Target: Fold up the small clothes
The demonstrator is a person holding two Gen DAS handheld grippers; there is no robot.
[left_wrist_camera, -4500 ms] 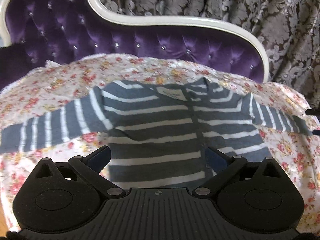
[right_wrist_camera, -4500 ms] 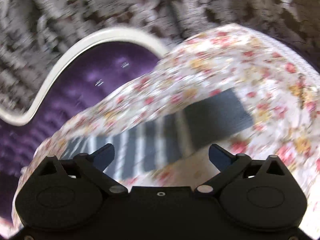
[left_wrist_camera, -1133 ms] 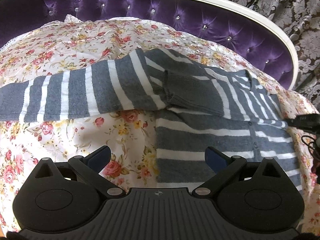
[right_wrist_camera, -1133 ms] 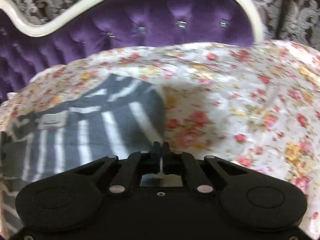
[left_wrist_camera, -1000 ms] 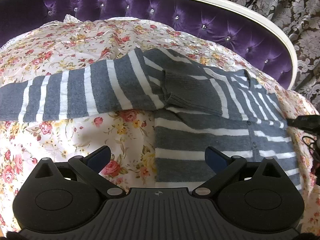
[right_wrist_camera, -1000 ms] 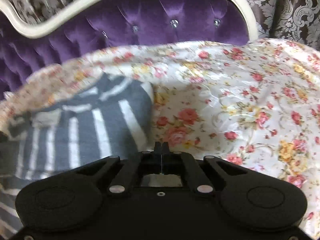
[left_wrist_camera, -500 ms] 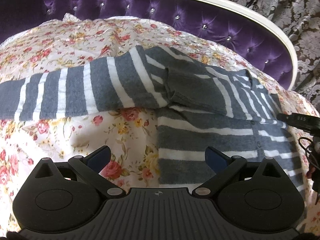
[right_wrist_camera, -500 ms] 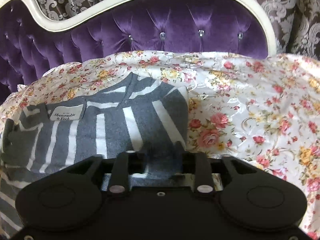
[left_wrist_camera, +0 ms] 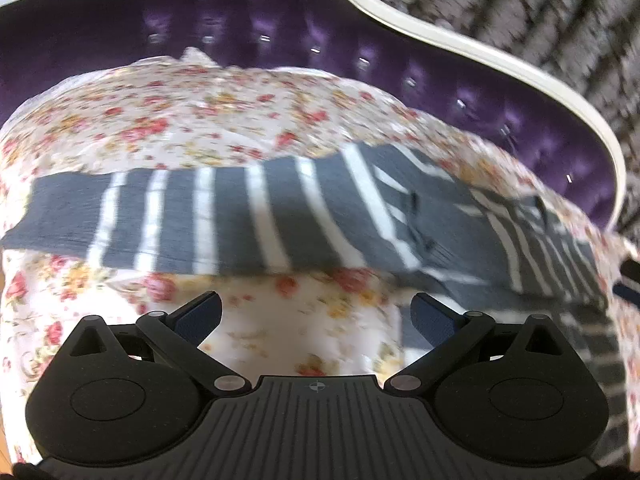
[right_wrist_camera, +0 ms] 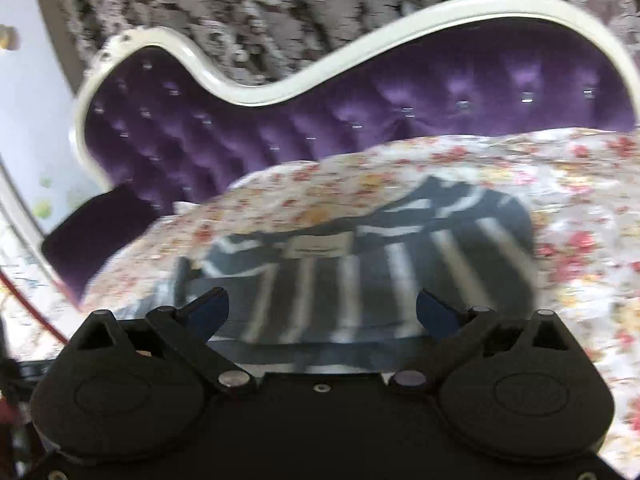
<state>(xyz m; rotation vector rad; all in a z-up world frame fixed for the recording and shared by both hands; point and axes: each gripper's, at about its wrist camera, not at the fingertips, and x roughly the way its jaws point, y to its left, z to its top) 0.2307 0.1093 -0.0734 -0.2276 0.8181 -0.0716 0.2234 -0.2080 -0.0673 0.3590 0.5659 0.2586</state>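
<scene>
A small grey sweater with white stripes (left_wrist_camera: 440,224) lies flat on a floral sheet (left_wrist_camera: 200,128). Its left sleeve (left_wrist_camera: 180,220) stretches out to the left. Its right sleeve is folded across the chest. My left gripper (left_wrist_camera: 316,316) is open and empty, hovering just in front of the outstretched sleeve. In the right wrist view the sweater (right_wrist_camera: 380,276) shows its white neck label (right_wrist_camera: 320,246). My right gripper (right_wrist_camera: 322,308) is open and empty, just above the sweater's right side. Both views are blurred.
A purple tufted sofa back (right_wrist_camera: 360,112) with a white curved frame (right_wrist_camera: 256,94) rises behind the sheet. Patterned grey curtains (right_wrist_camera: 280,8) hang beyond it. The sheet (right_wrist_camera: 580,200) spreads to the right of the sweater.
My right gripper has opened, letting go of the folded right sleeve, and pulled back. My left gripper has swung left toward the outstretched left sleeve.
</scene>
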